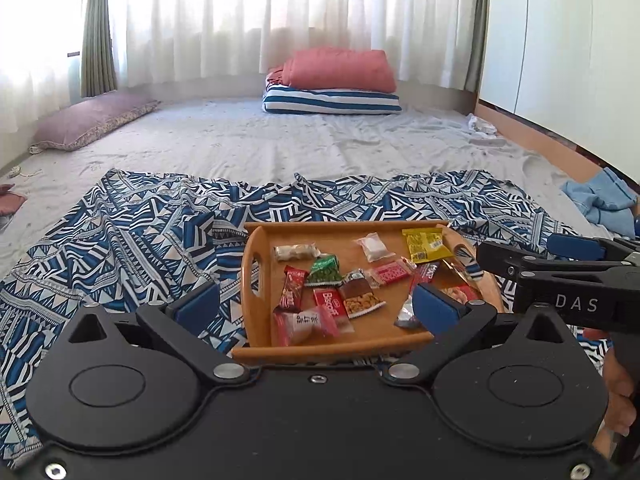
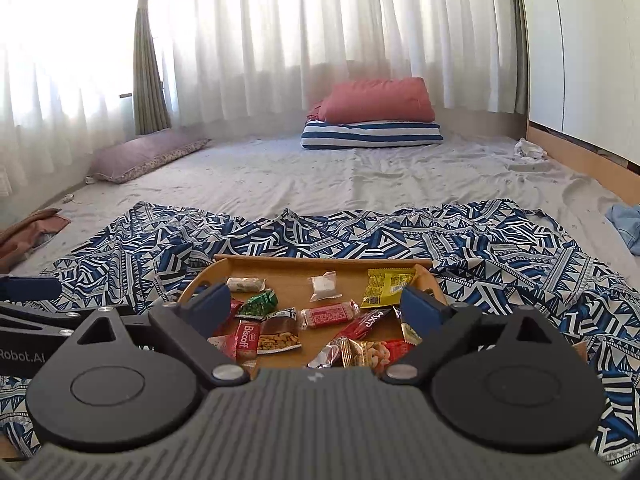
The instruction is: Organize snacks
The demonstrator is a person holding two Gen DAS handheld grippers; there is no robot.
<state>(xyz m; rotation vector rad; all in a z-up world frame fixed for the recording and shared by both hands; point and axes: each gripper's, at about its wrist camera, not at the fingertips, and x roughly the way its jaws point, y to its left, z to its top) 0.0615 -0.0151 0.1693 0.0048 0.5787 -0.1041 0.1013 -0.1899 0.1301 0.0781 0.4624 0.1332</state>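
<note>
A wooden tray (image 1: pixel 256 248) with handle cut-outs lies on a blue-and-white patterned cloth (image 1: pixel 132 236). Several wrapped snacks are spread in it: a yellow packet (image 1: pixel 424 244), a green packet (image 1: pixel 325 270), a red Biscoff packet (image 1: pixel 332 304), a clear white one (image 1: pixel 372 246). My left gripper (image 1: pixel 316 306) hangs open above the tray's near edge, nothing between its fingers. From the right wrist view the tray (image 2: pixel 288 266) sits ahead and my right gripper (image 2: pixel 316 310) stands wide open over the snacks, holding nothing. The yellow packet (image 2: pixel 386 288) lies near its right finger.
The cloth (image 2: pixel 500 248) covers a grey sheeted floor mattress (image 1: pixel 280 140). A red pillow on a striped one (image 1: pixel 336 80) sits at the back, a purple pillow (image 1: pixel 92 120) at left, blue clothing (image 1: pixel 600 200) at right. Curtains line the far wall.
</note>
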